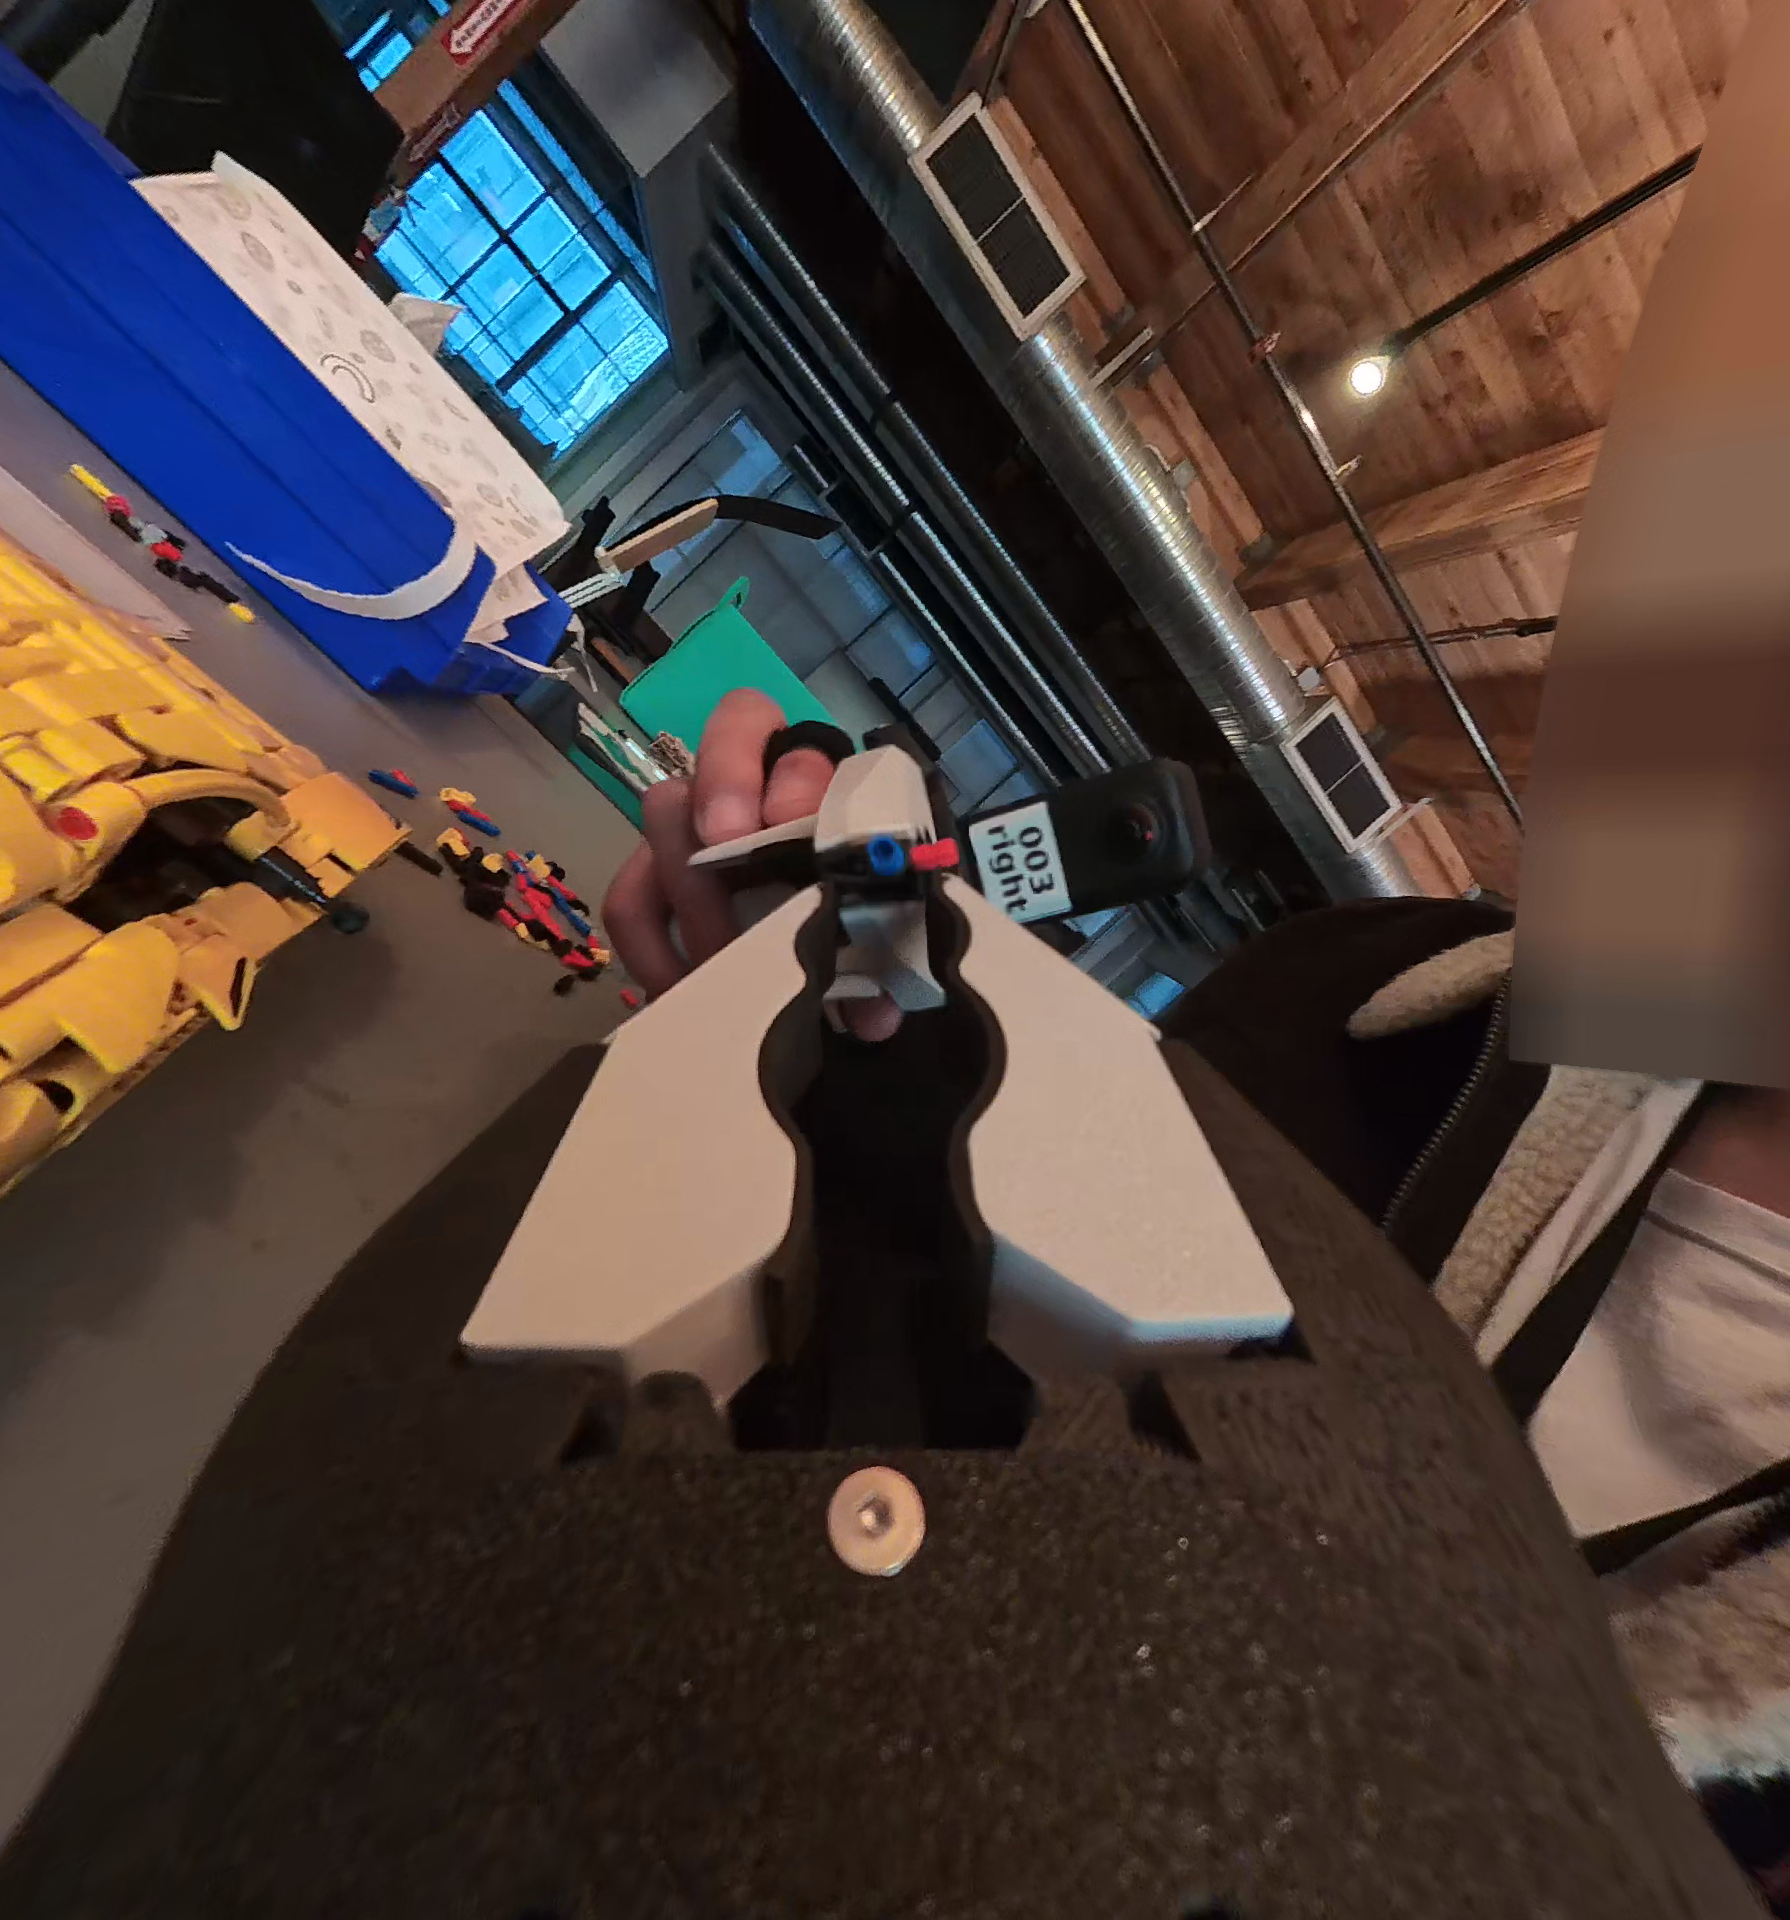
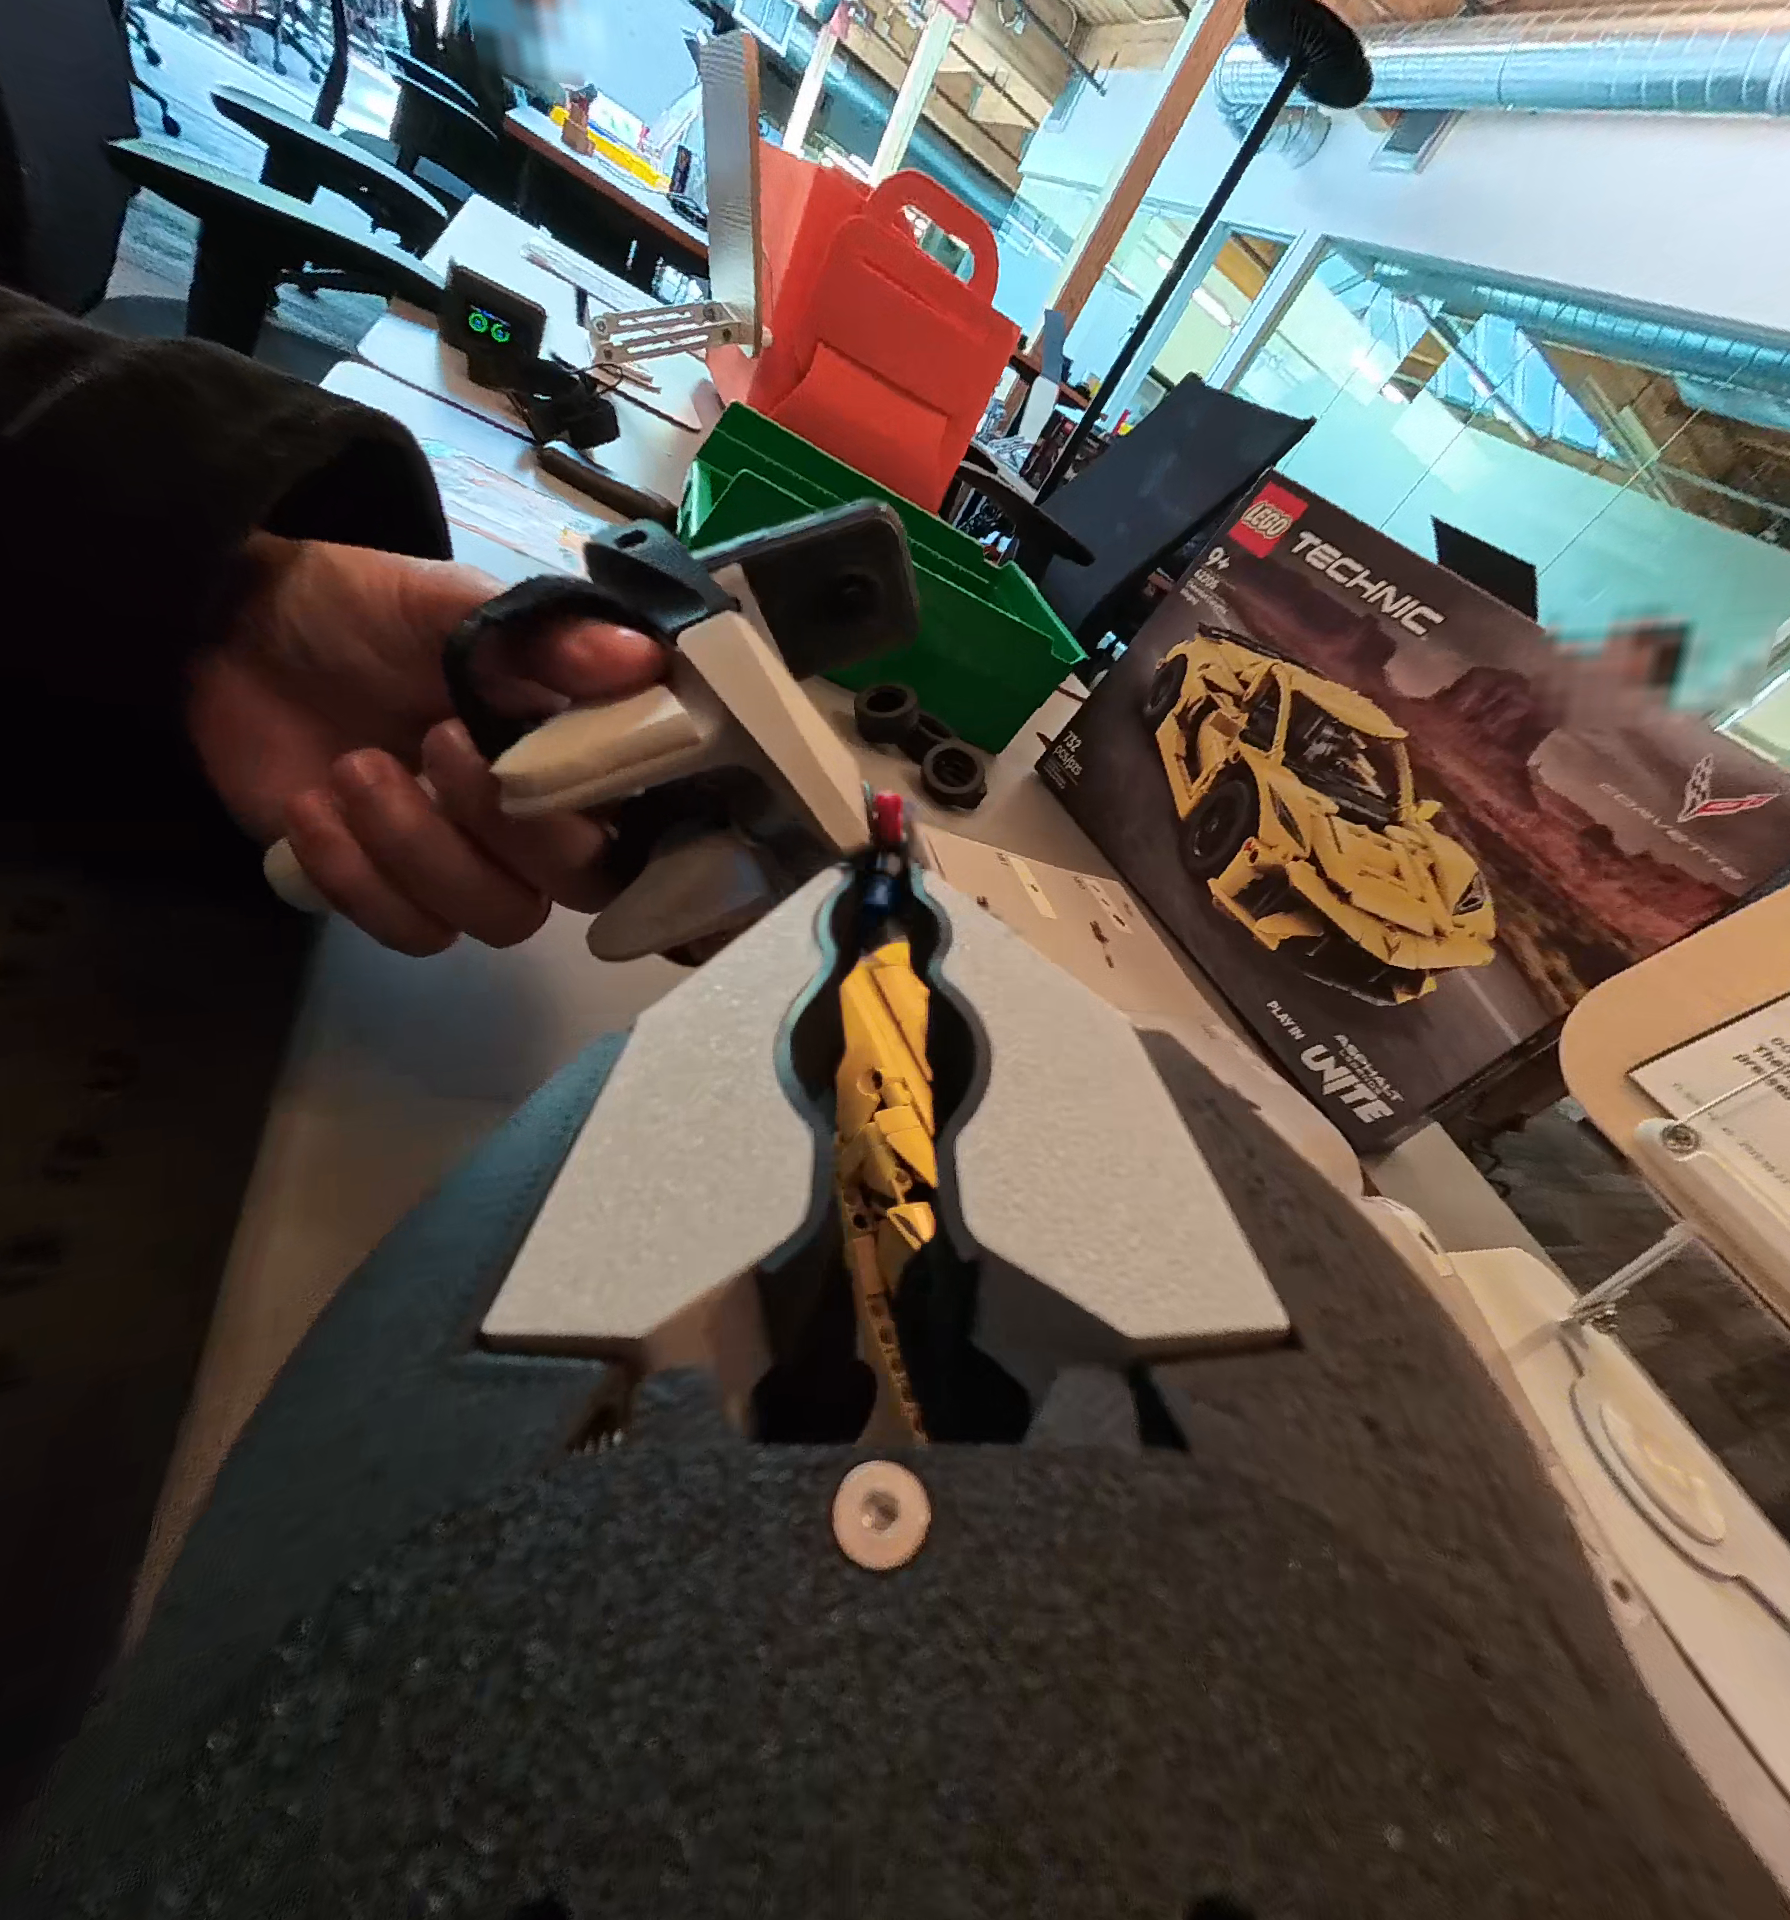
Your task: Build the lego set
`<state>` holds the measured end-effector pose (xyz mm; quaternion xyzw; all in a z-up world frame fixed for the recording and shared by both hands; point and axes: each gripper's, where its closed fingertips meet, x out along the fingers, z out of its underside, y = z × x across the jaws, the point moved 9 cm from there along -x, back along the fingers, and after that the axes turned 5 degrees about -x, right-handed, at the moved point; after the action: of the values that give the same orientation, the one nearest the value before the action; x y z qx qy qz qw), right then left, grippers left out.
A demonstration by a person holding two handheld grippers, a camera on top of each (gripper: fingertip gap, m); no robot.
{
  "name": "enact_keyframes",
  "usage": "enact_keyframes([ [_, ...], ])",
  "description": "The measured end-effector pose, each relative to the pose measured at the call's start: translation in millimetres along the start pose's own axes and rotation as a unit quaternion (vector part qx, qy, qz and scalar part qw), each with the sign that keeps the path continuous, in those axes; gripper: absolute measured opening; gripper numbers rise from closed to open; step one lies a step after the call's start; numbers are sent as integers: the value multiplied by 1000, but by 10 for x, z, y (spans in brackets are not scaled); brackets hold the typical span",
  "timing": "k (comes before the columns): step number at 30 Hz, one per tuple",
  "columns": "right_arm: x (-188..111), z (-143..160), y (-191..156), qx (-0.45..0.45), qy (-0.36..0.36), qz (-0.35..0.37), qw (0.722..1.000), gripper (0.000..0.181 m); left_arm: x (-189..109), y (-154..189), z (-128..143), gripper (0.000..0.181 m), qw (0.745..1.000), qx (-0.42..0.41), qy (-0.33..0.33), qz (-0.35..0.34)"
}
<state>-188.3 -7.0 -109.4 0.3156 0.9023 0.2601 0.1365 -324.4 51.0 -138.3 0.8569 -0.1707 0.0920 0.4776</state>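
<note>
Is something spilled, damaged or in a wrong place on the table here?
Nothing looks damaged. Small loose pieces lie scattered on the grey table beside the yellow car model, and three black tyres lie loose by the green bin.

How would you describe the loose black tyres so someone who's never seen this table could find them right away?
Find the big set box with a yellow car pictured on it, standing on the white table. Left of it sits a green bin. The tyres lie on the table between bin and box: small black rings, the only round things there.
</note>
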Motion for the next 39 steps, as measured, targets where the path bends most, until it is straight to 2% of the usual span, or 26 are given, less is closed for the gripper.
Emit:
enact_keyframes([
  [2,-19,-7,32,10,10,11,1000,4,-23,12,-19,18,1000,-4,11,14],
  [6,-72,-22,163,96,44,-2,994,4,-88,29,-78,25,999,7,38,18],
  [10,-46,-7,187,209,74,-65,973,4,-77,114,-95,27,997,56,51,18],
  [13,12,10,148,258,82,-90,959,4,-68,137,-90,23,995,87,54,-5],
  [14,25,18,142,264,80,-89,957,4,-77,140,-93,14,994,95,55,-12],
  [21,50,86,154,300,73,-106,945,4,-85,158,-92,7,991,119,53,-31],
  [24,86,153,144,316,46,-123,940,5,-93,155,-93,7,987,143,51,-58],
  [39,77,179,141,330,37,-150,931,2,-125,158,-112,6,986,148,42,-63],
])
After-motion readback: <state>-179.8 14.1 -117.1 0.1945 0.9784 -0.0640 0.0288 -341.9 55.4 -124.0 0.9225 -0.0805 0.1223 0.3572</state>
